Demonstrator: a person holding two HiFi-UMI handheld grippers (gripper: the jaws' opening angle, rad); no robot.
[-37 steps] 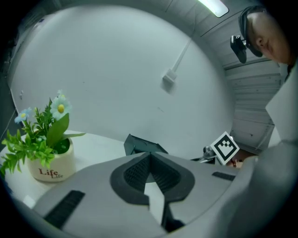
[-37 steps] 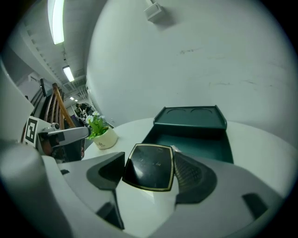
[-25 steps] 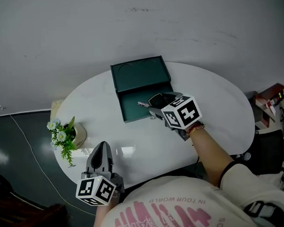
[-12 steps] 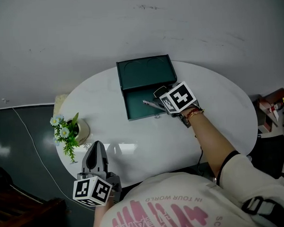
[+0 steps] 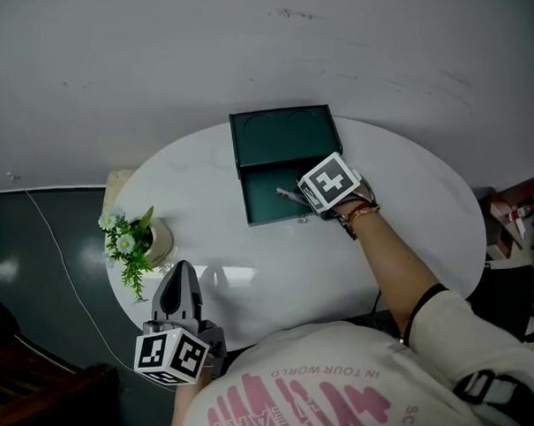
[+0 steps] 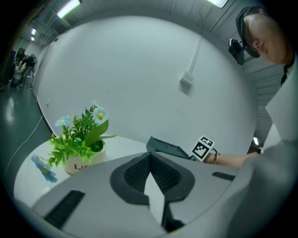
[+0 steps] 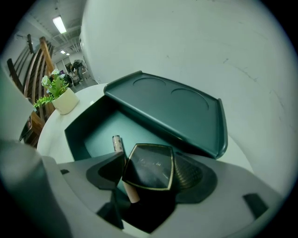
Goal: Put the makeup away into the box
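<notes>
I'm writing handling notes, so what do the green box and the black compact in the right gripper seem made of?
The green box: probably moulded plastic, satin dark green; soft sheen, round recesses in the lid. The compact, in the right gripper: likely glossy black plastic; mirror-like top, thin gold-coloured rim.

1 box (image 5: 259,204), 1 compact (image 7: 148,162), 1 slim tube (image 7: 118,145), 1 flower pot (image 5: 150,245), 1 table (image 5: 408,210), 2 grippers (left (image 5: 181,273), right (image 7: 151,170))
</notes>
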